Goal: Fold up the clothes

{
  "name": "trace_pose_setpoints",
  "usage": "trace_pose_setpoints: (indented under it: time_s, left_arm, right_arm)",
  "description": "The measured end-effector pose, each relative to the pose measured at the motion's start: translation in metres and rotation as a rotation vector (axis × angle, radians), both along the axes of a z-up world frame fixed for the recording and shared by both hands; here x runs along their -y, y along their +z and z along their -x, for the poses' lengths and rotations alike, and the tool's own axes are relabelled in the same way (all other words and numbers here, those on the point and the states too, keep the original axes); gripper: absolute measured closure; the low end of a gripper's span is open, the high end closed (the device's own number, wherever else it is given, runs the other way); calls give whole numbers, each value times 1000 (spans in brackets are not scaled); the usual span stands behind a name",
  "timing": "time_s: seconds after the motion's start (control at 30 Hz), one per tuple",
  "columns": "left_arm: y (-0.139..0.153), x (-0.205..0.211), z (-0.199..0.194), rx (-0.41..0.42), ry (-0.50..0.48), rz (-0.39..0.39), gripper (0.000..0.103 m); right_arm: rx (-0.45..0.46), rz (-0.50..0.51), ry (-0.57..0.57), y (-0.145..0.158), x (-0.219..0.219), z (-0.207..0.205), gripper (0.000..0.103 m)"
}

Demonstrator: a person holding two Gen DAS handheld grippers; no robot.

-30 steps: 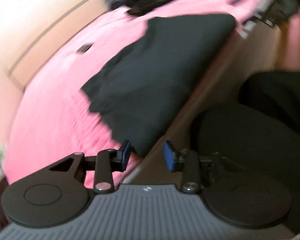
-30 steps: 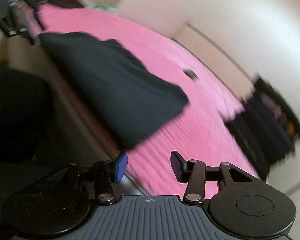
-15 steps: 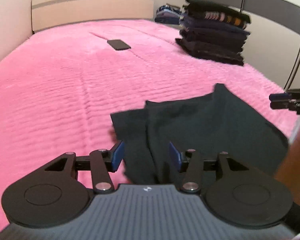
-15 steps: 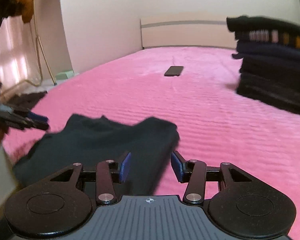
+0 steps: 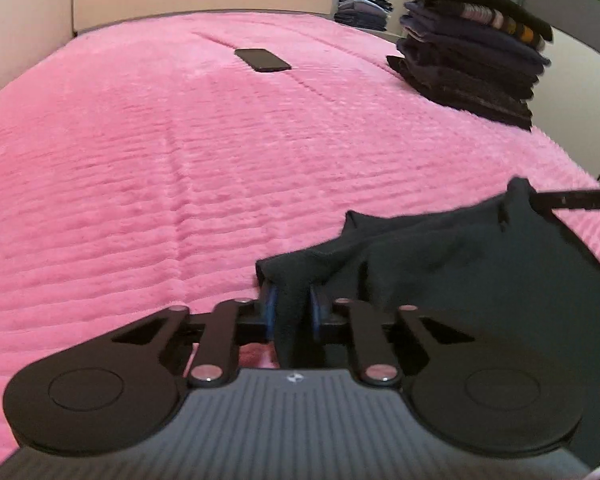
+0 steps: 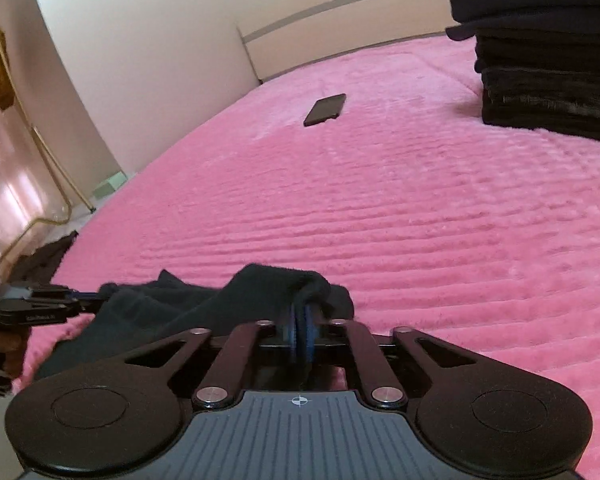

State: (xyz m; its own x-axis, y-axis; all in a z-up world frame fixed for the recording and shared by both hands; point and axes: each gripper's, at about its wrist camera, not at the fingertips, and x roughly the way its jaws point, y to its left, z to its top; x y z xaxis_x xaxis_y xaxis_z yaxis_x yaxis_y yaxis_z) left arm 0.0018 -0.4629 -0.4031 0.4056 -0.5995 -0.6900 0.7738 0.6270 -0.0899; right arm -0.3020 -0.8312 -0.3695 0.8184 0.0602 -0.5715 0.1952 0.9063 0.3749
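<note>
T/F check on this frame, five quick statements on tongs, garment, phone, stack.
1. The left tongs are shut on the black garment. True.
2. The right tongs are open and hold nothing. False: they are shut on an edge of the same garment.
3. A phone lies flat on the pink bedspread, apart from the garment. True.
4. The stack of folded clothes sits on the floor. False: it sits on the bedspread, near its right edge.
5. The garment is fully folded on the stack. False: it lies rumpled on the bedspread at the near edge.
</note>
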Motion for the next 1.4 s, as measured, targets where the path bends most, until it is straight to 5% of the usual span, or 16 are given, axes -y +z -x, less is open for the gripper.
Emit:
trace_pose_setpoints:
  time_s: [0.3,0.43,0.53,0.7,0.83,0.97,1.1,1.23,1.3,1.37,1.4]
  left_arm:
    - [32,-9,-6,61,0,96,97]
    - [-4,11,-29,-35,5,-15,88]
    - [-8,9,-33,-39,41,-16,80]
    - [14,-5,-19,61,109,-62,80]
    - [39,-6,18,78,19,-15,80]
    - [30,11,46,35,-114,-27,79]
    - [4,26,55,67,-164,-132,77]
    - [21,15,66,157,-114,-185,78]
    - [31,8,85,232,-145,-192,79]
    - [42,-4,111,293,-215,-151,78]
    - [48,-12,126,318,-264,-114,73]
  right_arm:
    - [91,90,-5,36,12,3,101]
    - [-40,48,-17,-2,19,-17,101]
    - [-50,66,-49,-11,15,-9,99]
    - [-24,135,-120,12,1,22,70]
    - [43,83,-9,34,-30,39,70]
    - [2,-3,142,21,-52,39,70]
    - [-52,-12,57,6,-34,55,69]
    - [6,48,-8,30,-30,98,69]
    - [17,141,41,37,-50,117,60]
    - [16,261,118,39,-77,133,28]
    - [7,332,162,36,-93,139,28]
